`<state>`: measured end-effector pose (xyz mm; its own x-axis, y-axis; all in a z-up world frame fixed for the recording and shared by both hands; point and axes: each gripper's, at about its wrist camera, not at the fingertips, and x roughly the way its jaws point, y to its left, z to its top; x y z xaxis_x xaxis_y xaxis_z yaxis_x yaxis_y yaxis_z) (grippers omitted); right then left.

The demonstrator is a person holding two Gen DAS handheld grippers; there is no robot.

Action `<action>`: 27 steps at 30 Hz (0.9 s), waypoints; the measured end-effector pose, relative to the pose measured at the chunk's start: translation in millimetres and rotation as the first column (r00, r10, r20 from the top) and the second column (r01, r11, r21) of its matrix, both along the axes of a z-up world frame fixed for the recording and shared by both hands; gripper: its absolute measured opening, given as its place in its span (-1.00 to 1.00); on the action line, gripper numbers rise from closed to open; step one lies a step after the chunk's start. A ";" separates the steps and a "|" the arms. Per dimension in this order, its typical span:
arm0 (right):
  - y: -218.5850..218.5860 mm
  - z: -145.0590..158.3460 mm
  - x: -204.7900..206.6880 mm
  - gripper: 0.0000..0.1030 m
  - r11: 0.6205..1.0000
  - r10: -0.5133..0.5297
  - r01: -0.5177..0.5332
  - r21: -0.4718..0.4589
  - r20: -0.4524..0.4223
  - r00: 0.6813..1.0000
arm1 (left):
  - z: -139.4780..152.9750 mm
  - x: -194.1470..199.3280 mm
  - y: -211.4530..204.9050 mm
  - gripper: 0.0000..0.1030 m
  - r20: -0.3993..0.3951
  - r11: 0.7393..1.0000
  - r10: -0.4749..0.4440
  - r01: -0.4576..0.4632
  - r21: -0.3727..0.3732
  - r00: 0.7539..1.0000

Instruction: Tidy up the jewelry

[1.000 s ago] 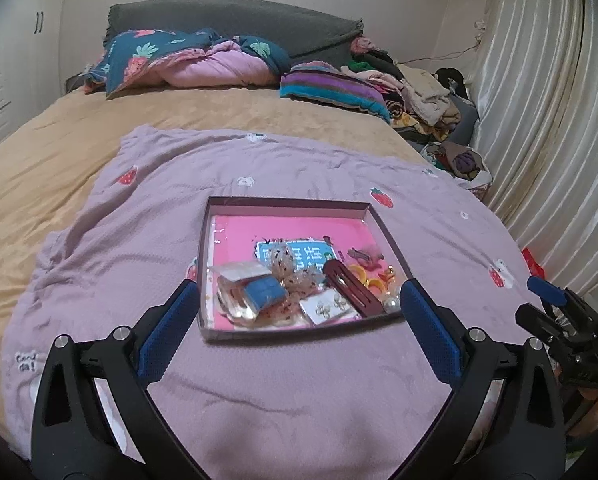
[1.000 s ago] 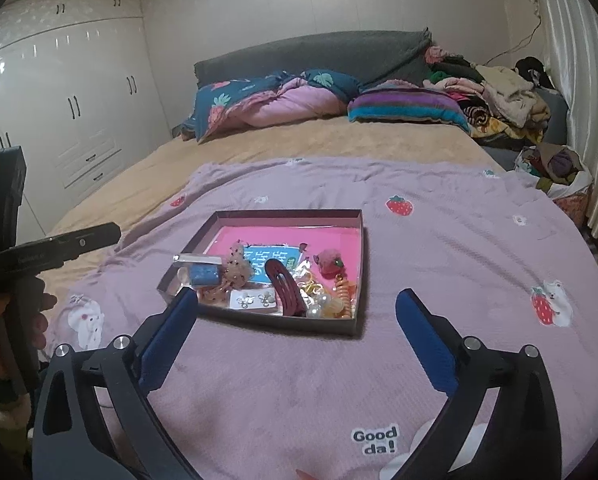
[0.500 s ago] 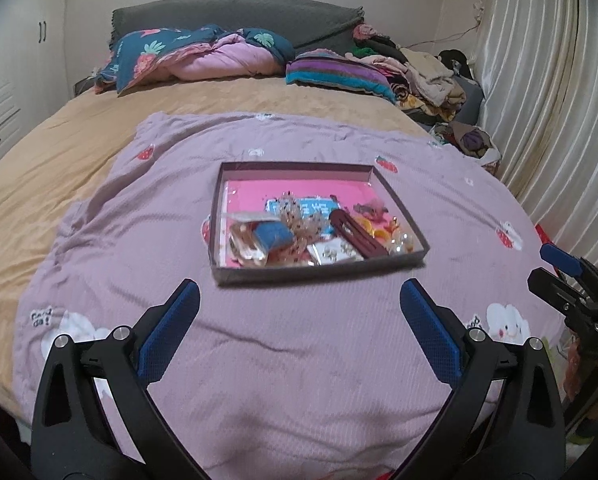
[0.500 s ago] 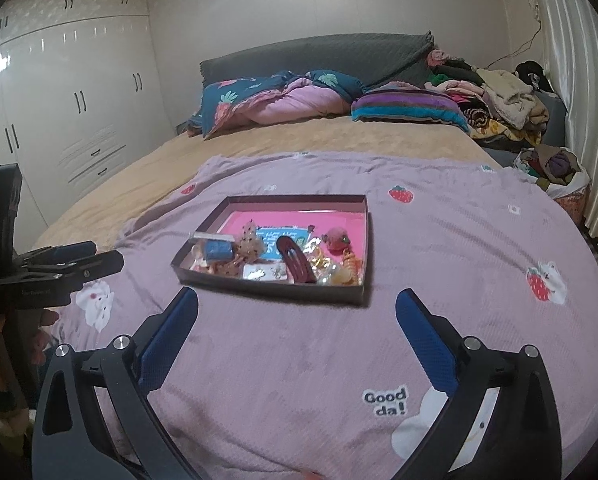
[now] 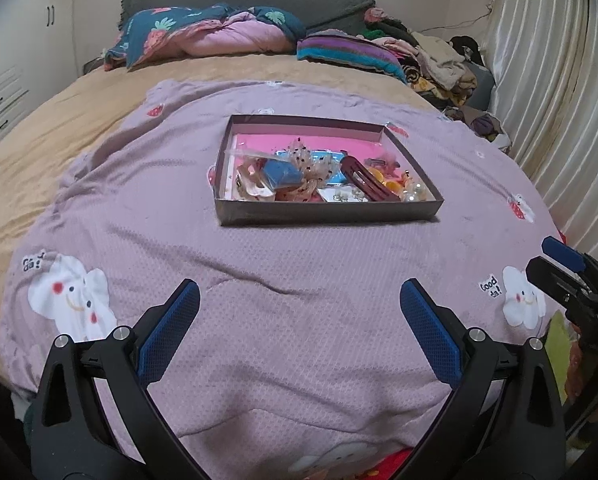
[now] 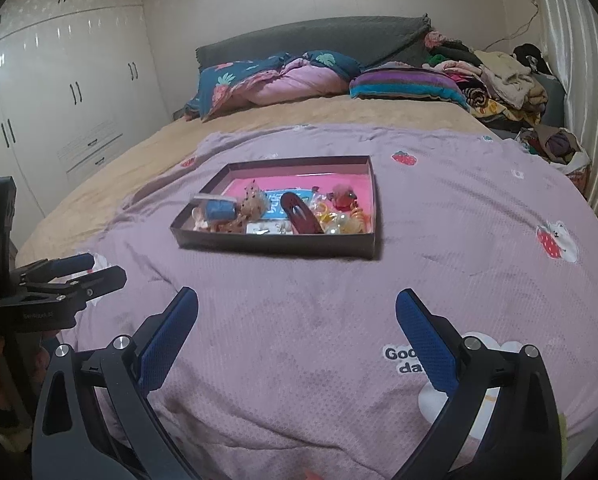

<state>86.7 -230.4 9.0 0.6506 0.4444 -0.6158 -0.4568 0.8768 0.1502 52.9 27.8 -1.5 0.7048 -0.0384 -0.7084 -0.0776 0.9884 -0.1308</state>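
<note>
A shallow dark box [image 5: 327, 213] with a pink floor lies on the purple blanket, also in the right wrist view [image 6: 275, 243]. It holds a pile of jewelry: a blue pouch [image 5: 281, 173], a dark red hair clip [image 5: 365, 180], an earring card [image 5: 345, 195], pearls and orange pieces [image 5: 395, 184]. My left gripper [image 5: 299, 304] is open and empty, well short of the box. My right gripper [image 6: 297, 312] is open and empty, also short of the box. Each gripper shows at the edge of the other's view.
The purple blanket [image 5: 299, 280] covers a tan bed. Pillows and a folded striped blanket [image 5: 347, 52] lie at the headboard. A clothes heap [image 5: 439, 64] and curtains stand at the right. White wardrobes [image 6: 59, 100] stand at the left.
Both grippers have drawn back from the box and away from the bed middle; the box now looks farther and smaller. Both stay open. Box contents have not moved.
</note>
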 end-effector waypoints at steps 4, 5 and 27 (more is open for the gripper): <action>4.6 -2.4 -4.1 0.92 1.000 0.010 -0.010 -0.013 0.001 1.000 | 0.3 -2.8 -1.0 0.82 0.005 1.000 0.004 -0.004 0.001 1.000; 5.7 -2.9 -5.2 0.92 1.000 0.012 -0.012 -0.017 0.002 1.000 | 0.6 -3.5 -1.0 0.82 0.007 1.000 0.005 -0.005 0.002 1.000; 6.6 -2.8 -9.2 0.92 1.000 0.018 -0.018 -0.011 -0.014 1.000 | 2.2 -5.7 -2.8 0.82 -0.001 1.000 0.009 -0.009 -0.006 1.000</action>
<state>77.5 -223.7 6.3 0.6337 0.4493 -0.6298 -0.4704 0.8700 0.1473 47.2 25.0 0.7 0.7046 -0.0363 -0.7087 -0.0866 0.9868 -0.1367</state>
